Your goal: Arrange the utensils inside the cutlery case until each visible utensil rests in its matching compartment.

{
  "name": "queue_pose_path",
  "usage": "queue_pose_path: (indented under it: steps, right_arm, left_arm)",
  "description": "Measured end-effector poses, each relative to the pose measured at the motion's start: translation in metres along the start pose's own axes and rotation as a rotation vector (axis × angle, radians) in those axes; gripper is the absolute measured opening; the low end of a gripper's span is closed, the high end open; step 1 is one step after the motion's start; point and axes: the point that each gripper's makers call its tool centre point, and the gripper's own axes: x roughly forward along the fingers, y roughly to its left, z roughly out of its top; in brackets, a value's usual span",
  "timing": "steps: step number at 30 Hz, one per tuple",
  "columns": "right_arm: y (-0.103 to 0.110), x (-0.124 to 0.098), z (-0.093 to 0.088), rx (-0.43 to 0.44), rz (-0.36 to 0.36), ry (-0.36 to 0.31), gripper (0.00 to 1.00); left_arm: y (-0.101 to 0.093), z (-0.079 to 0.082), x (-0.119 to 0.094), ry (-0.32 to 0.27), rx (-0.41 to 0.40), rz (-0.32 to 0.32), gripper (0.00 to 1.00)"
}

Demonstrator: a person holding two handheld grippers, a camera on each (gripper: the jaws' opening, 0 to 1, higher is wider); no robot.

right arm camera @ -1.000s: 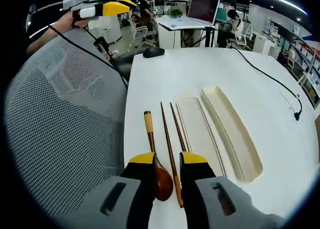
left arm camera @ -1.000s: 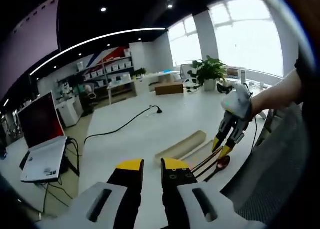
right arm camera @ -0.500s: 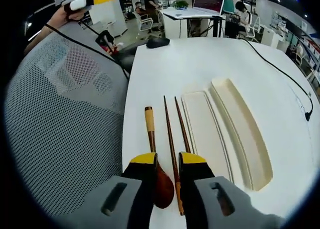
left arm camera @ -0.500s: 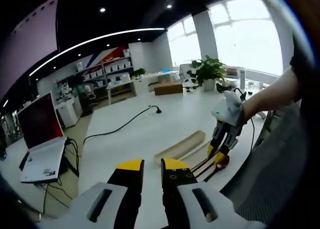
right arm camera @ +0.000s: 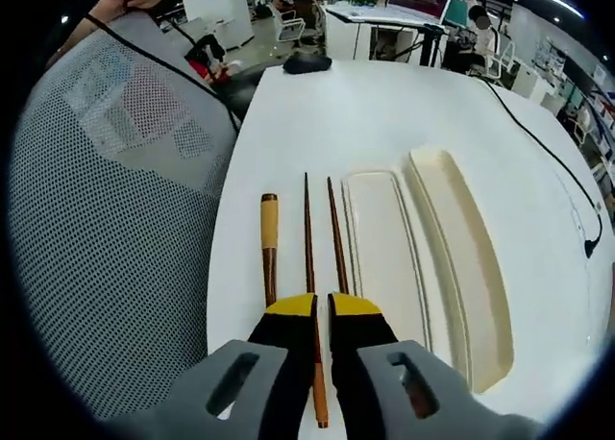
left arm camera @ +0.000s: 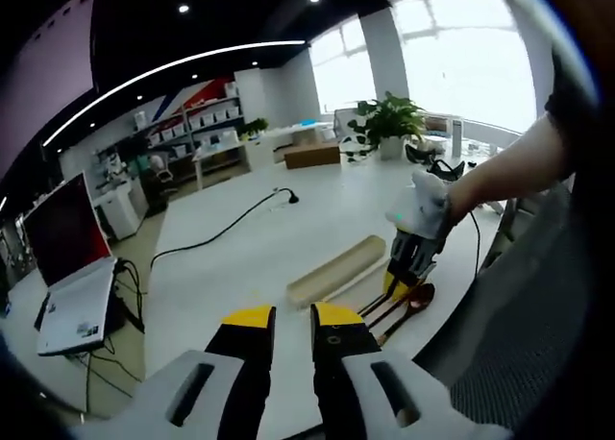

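Brown chopstick now pinched by the lowered right hand-held gripper, jaws narrowed.

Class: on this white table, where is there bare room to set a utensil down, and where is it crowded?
Bare: the table between the case tray and the mouse, and right of the lid toward the cable. Crowded: the spoon and chopsticks at the right gripper.

A black cable is laid across the white table; a laptop and potted plant are seen beyond, a mesh chair alongside.
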Motion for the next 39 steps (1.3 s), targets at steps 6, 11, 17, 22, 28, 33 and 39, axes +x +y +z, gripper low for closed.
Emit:
queue_pose_path:
  steps: [6,11,17,22,28,33,39]
  right_arm:
    - [0.003,0.004,-0.002,-0.042,0.020,0.029,0.12]
    - [0.004,0.010,-0.009,-0.050,0.030,0.076,0.10]
    - [0.006,0.014,-0.011,-0.066,0.045,0.117,0.08]
    - [0.007,0.017,-0.013,-0.094,0.043,0.152,0.11]
    - [0.005,0.019,-0.012,-0.110,0.044,0.195,0.09]
    - [0.007,0.020,-0.013,-0.129,0.042,0.238,0.12]
    - [0.006,0.023,-0.011,-0.203,0.003,0.311,0.07]
  left_arm:
    - [-0.002,0.000,0.000,0.006,0.004,0.002,0.15]
    - [-0.004,0.001,0.000,0.012,0.010,0.002,0.15]
    - [-0.005,0.001,0.000,0.015,0.013,0.004,0.15]
    - [-0.006,0.001,-0.001,0.018,0.011,0.003,0.15]
    - [-0.006,0.000,0.000,0.026,0.012,0.003,0.15]
    - [-0.006,-0.001,0.000,0.027,0.014,0.000,0.15]
    - [-0.007,-0.001,0.000,0.028,0.027,-0.003,0.15]
